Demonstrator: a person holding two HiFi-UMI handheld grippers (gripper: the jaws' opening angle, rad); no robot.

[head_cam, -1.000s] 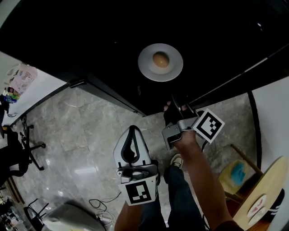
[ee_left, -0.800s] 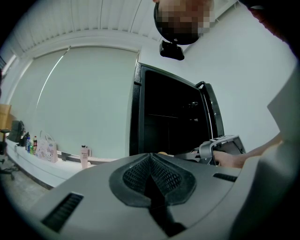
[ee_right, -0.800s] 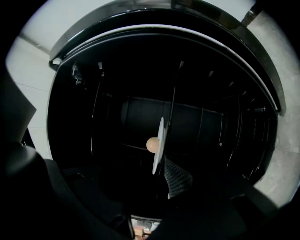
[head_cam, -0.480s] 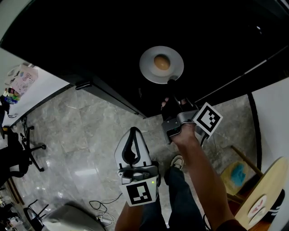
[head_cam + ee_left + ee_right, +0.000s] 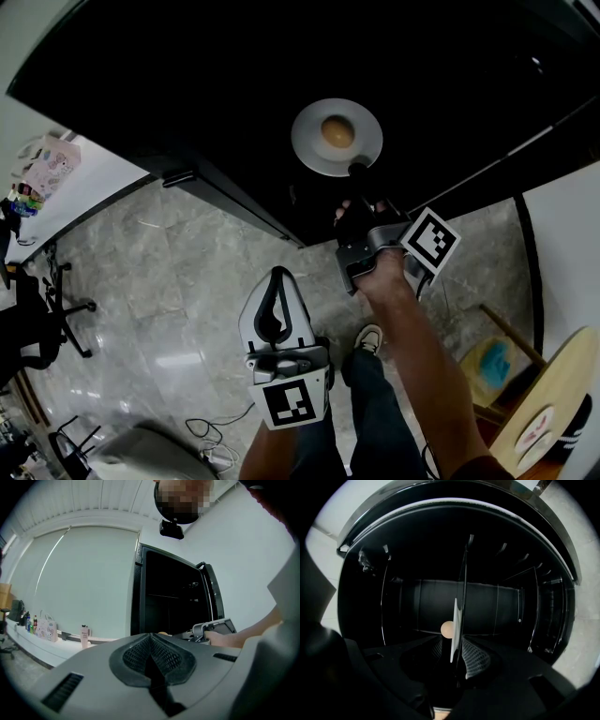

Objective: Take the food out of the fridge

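The right gripper [image 5: 357, 174] pinches the near rim of the round white plate [image 5: 309, 145], which carries round tan food [image 5: 337, 132] and is not yet out of the black fridge [image 5: 187, 84]. The left gripper [image 5: 276, 279] is pressed together and empty.

The fridge [image 5: 187, 75] interior is too dark to read, the plate's [image 5: 314, 155] food [image 5: 337, 132] too small to identify

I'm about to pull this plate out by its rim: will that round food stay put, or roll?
Likely to roll: the food looks ball-shaped and sits at the middle of the plate. The right gripper pinches only the near rim, so the plate could tilt. It looks shallow, so its rim may hardly stop a roll.
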